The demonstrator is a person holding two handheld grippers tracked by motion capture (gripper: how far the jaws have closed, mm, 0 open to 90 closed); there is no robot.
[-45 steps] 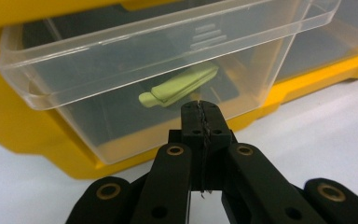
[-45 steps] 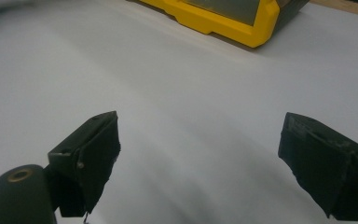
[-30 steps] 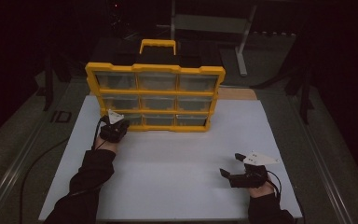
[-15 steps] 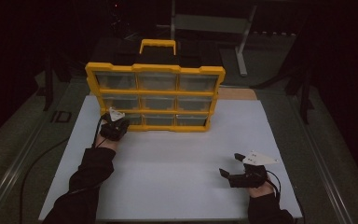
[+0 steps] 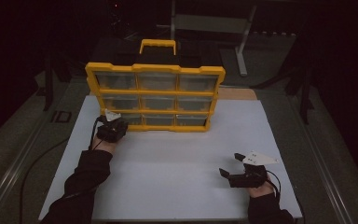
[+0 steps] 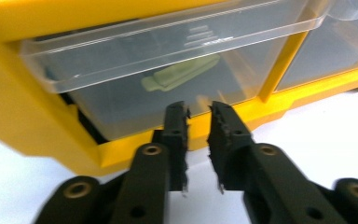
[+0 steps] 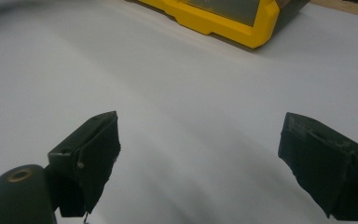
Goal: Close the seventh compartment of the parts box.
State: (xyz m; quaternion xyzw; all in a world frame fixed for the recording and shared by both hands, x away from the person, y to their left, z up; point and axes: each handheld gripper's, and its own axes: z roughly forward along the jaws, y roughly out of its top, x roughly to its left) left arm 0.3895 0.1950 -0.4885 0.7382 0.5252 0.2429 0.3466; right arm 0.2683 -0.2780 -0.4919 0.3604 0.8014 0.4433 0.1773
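Observation:
A yellow organizer (image 5: 154, 92) with clear drawers and a carry handle stands upright at the back of the white table (image 5: 177, 154). My left gripper (image 5: 116, 123) is at its bottom-left drawer (image 6: 121, 98). In the left gripper view this gripper (image 6: 198, 111) has its jaws only a narrow gap apart, tips just short of the drawer front, with nothing between them. The drawer sits slightly pulled out and a pale green part (image 6: 179, 73) lies inside. My right gripper (image 5: 231, 164) rests wide open near the table's front right, empty (image 7: 200, 135).
The organizer's yellow corner (image 7: 223, 18) lies far ahead of the right gripper across bare white tabletop. A brown board (image 5: 235, 93) lies behind the organizer. Metal rails run along both table sides, and a grey stand (image 5: 242, 42) is at the back.
The left gripper has edged slightly closer to the bottom-left drawer. The right gripper has stayed where it was.

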